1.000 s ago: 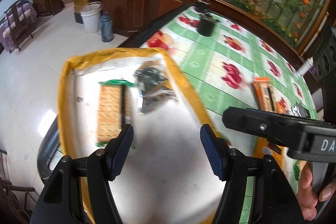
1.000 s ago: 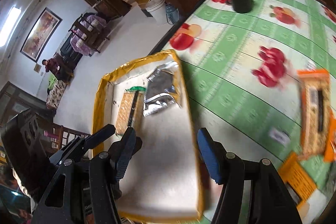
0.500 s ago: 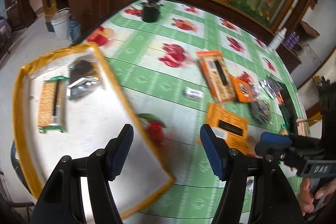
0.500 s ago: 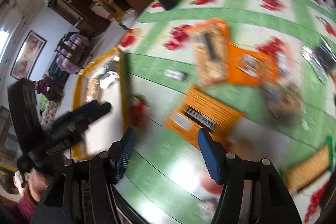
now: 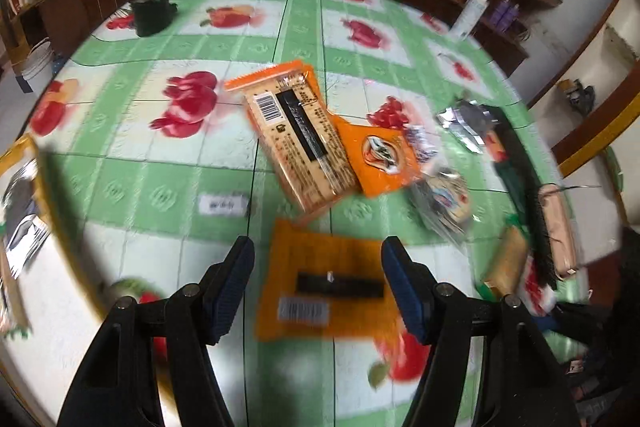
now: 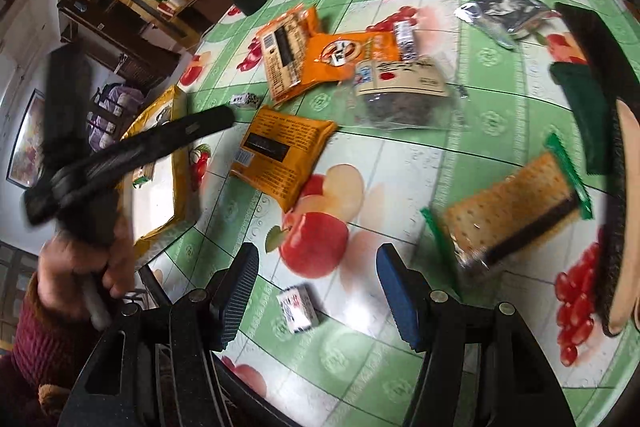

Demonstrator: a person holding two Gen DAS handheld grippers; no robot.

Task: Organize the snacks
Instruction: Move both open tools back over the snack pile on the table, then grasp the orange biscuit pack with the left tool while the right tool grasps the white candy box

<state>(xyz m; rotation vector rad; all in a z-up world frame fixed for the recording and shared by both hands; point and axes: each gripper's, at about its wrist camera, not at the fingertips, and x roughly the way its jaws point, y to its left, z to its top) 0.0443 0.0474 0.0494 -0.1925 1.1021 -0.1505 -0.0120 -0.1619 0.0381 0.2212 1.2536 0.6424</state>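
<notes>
Hovering over the fruit-print tablecloth (image 5: 168, 187) with both tools spread wide and gripping nothing. Left gripper (image 5: 318, 285) hanging just above a dark-orange snack pack (image 5: 326, 287), blue pads (image 5: 402, 291) flanking it without touching; the same pack (image 6: 282, 155) lying near the yellow-rimmed tray (image 6: 180, 163) in the right wrist view. Right gripper (image 6: 316, 295) floating over a printed apple, with a small white packet (image 6: 298, 309) sitting just beside its left pad. Resting farther out: a long orange cracker pack (image 5: 298, 137) overlapping a bright orange pouch (image 5: 382, 157), a silver foil bag (image 6: 506, 15), and a green-edged cracker sleeve (image 6: 512, 207) lying alone toward the right. Sitting inside the tray (image 5: 24, 155) at the left edge: a silvery packet (image 5: 22, 219), blurred.
</notes>
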